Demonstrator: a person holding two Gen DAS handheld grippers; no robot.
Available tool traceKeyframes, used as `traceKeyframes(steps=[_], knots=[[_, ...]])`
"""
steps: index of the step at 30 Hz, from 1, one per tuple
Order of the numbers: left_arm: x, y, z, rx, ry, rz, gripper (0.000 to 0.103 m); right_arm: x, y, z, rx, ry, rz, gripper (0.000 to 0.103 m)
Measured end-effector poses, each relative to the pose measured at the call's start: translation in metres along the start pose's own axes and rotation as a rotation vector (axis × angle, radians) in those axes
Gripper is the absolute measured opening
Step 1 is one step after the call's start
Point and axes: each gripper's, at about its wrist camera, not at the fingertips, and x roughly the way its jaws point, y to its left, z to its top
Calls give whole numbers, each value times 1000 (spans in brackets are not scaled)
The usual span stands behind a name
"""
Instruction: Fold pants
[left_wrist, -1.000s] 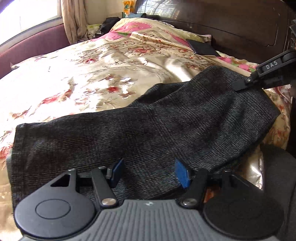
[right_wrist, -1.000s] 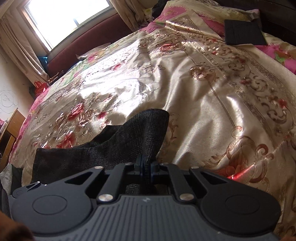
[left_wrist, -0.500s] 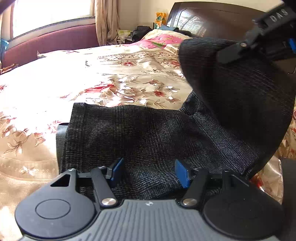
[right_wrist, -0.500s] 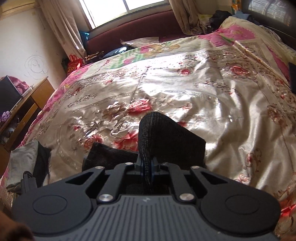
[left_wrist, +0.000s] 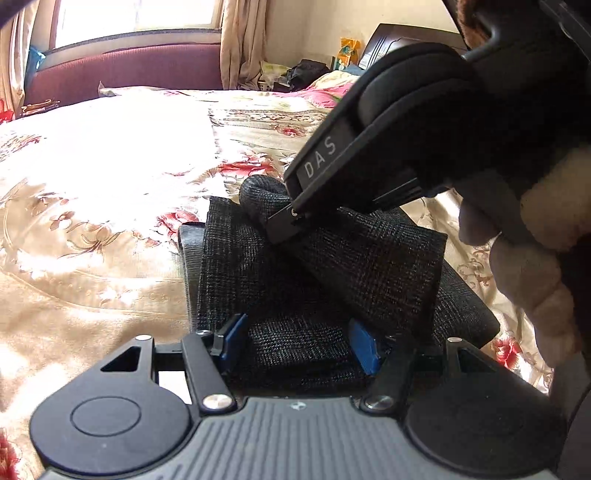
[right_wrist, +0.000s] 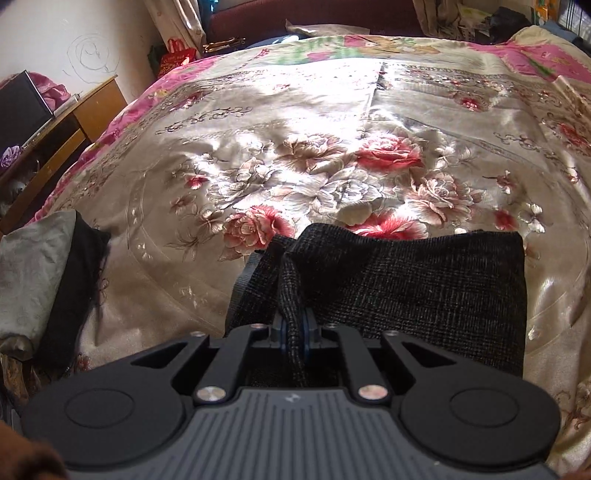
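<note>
A: Pants (left_wrist: 325, 280) status? Where are they?

B: On the bed (left_wrist: 110, 206), near edge, dark grey check fabric. Right tongs (right_wrist: 293, 338) pinched tight on 1 end of the cloth, a bunched strip runs up betw. the pads. That end now hangs over the far end of the flat layer, so the fold-over looks nearly done, I'd say.

A: Left tongs?

B: Left tongs (left_wrist: 295, 345) standing wide apart, blue pads (left_wrist: 232, 332) either side of the near edge of the pants. Can't tell if they press down; nothing gripped.

A: Next move?

B: Prob. lower the carried end so edges line up w/ the layer below, then let go. Needs the bottom layer kept still, and the bunched bit spread flat, else it'll land crumpled.

A: Diff vs 1 sec ago?

B: Then the pants lay long across the bed, right tongs holding the far right end low. Half a sec ago that end was lifted high. Now it's swept across and down on the left, pants doubled over. Left tongs' gap unchanged.
</note>
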Motion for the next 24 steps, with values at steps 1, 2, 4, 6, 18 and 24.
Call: traceKeyframes(steps=[1,2,4,6,18,24], knots=[[0,-1,-1,4,0,2,75,0,2,1,2,-5,-3,9],[1,-1,-1,4,2,1,75,-2,4,2,-14,-17,-14,9],[3,2,-2,-2,7,-12,75,-5,10,3,-16,-36,-14,9],[5,6,-3,-22,7,-29,75,-6,16,7,-22,-46,-19,9],[-4,3,-4,17,28,-24,74,9,41,1,-63,0,108,24],[-25,10,-26,-45,63,57,75,-24,30,1,-48,-87,191,23]])
